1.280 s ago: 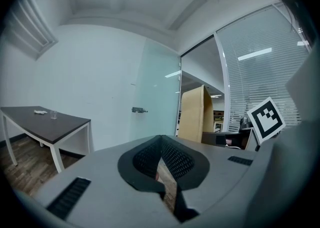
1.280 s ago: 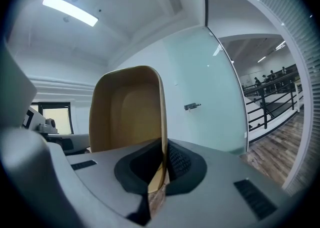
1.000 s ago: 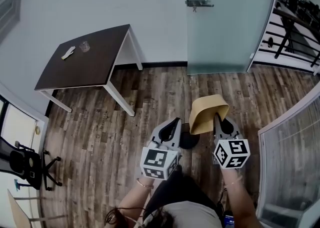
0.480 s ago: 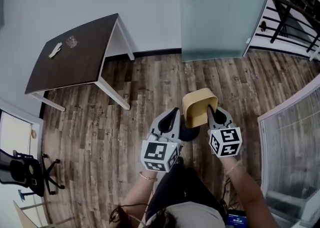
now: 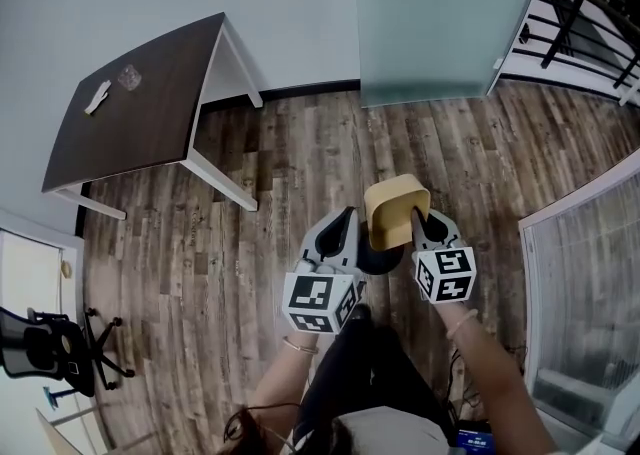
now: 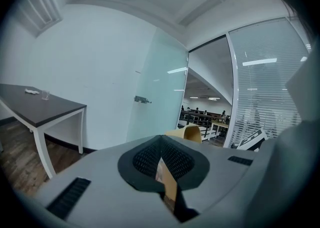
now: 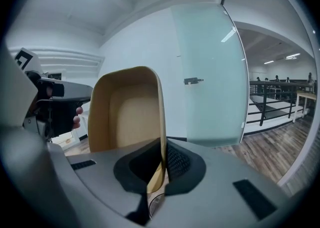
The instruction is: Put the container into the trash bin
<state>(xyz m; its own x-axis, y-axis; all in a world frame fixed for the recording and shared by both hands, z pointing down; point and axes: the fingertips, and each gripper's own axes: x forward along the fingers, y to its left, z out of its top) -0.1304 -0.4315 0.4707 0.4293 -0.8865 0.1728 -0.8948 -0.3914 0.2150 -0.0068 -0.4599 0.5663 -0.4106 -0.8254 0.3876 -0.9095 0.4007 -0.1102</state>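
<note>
Your right gripper's fingers pinch the container's wall so it hangs free over the dark bin at its six o'clock; your left gripper's fingers are closed, empty.

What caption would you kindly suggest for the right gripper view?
Right tool grips the tan container by its side wall, frosted glass door behind.
</note>
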